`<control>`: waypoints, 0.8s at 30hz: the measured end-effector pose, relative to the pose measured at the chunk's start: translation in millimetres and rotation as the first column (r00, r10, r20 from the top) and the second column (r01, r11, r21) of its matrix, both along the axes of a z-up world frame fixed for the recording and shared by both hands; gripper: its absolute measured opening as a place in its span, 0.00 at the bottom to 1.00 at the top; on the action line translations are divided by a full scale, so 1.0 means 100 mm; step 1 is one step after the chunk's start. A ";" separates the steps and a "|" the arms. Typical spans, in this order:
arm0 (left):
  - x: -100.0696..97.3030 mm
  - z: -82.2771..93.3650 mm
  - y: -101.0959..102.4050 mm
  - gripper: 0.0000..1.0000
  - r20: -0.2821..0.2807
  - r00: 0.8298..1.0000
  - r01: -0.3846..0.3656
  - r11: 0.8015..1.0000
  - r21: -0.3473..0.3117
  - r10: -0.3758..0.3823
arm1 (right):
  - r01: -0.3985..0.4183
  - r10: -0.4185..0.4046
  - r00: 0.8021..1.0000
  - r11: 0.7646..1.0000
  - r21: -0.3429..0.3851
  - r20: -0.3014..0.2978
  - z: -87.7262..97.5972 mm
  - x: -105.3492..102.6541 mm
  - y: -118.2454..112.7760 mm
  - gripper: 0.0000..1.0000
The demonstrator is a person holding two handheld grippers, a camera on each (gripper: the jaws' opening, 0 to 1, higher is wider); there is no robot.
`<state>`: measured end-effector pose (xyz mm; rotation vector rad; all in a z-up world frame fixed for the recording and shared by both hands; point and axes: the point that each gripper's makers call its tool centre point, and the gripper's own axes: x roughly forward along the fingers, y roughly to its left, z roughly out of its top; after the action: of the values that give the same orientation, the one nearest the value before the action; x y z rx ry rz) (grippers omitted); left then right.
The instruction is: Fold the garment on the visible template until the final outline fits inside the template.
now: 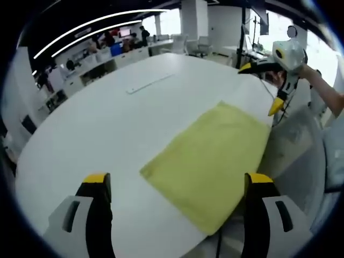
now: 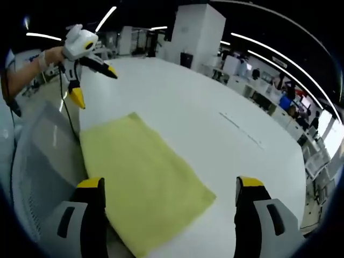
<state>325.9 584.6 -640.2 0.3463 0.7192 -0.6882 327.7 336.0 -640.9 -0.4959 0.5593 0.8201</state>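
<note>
The left gripper view looks down and forward over the white surface [image 1: 107, 118] from one end of the yellow cloth [image 1: 209, 161], at some distance above it. The right gripper view faces the same cloth [image 2: 140, 177] from the opposite end, also raised. Both views share the cloth and the surface, and each one sees the other gripper far across, left [image 2: 88, 75] and right [image 1: 266, 86]

White gripper [image 1: 177, 185] bodies, black fingers [image 1: 98, 201] with yellow tips.
</note>
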 end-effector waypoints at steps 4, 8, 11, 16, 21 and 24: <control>-0.02 0.08 0.01 0.99 0.024 1.000 -0.016 1.000 -0.002 0.016 | 0.007 -0.007 1.000 1.000 -0.005 0.000 0.03 -0.08 -0.01 1.00; -0.03 0.13 0.04 0.99 0.052 0.998 -0.026 1.000 0.012 0.025 | 0.016 -0.016 1.000 1.000 0.013 0.003 0.10 -0.14 -0.03 1.00; -0.07 0.16 0.05 0.99 0.055 0.998 -0.029 1.000 0.000 0.029 | 0.028 -0.028 1.000 1.000 0.014 0.004 0.13 -0.18 -0.08 1.00; -0.18 0.12 0.04 0.99 0.036 0.999 -0.014 1.000 -0.004 0.014 | 0.059 -0.059 0.998 0.998 0.022 0.014 0.19 -0.22 -0.14 1.00; -0.23 0.18 0.10 0.99 0.055 0.998 -0.039 0.999 0.021 0.037 | 0.077 -0.078 0.997 0.997 0.032 0.022 0.23 -0.26 -0.16 1.00; -0.24 0.24 0.11 0.99 0.072 0.997 -0.039 0.999 0.019 0.038 | 0.085 -0.086 0.996 0.996 0.034 0.024 0.24 -0.29 -0.16 1.00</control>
<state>302.3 595.3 -615.8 0.3731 0.6640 -0.6297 299.1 319.8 -616.9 -0.4483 0.5394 0.7398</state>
